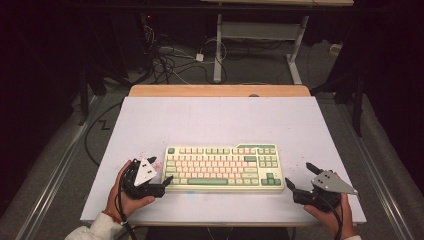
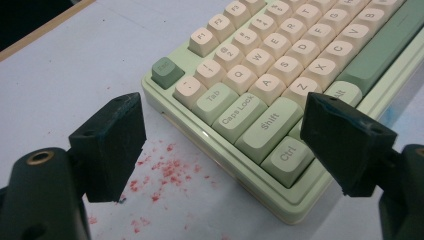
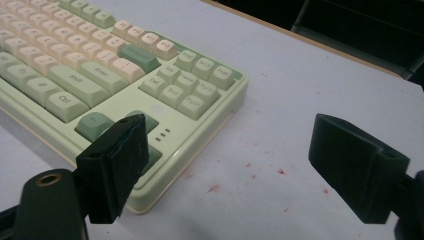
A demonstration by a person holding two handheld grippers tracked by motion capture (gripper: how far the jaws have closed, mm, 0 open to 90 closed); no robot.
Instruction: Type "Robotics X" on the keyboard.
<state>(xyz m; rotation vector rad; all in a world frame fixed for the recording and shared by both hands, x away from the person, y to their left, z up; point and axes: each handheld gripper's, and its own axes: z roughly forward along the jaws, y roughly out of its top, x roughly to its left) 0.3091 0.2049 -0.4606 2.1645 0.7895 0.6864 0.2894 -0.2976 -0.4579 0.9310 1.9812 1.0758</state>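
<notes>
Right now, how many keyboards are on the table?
1. The keyboard lies near the front edge of the white table, between the left tool at its left end and the right tool near its right end.

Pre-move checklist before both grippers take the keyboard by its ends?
1. Left gripper open: ok.
2. Right gripper open: ok.
3. Left fingers straddle the keyboard corner: ok, Ctrl end sits between them.
4. Right fingers straddle the other end: not ok, one finger is over the corner, the other off to the side over the table.
5. Pads touching the case: cannot tell.
</notes>
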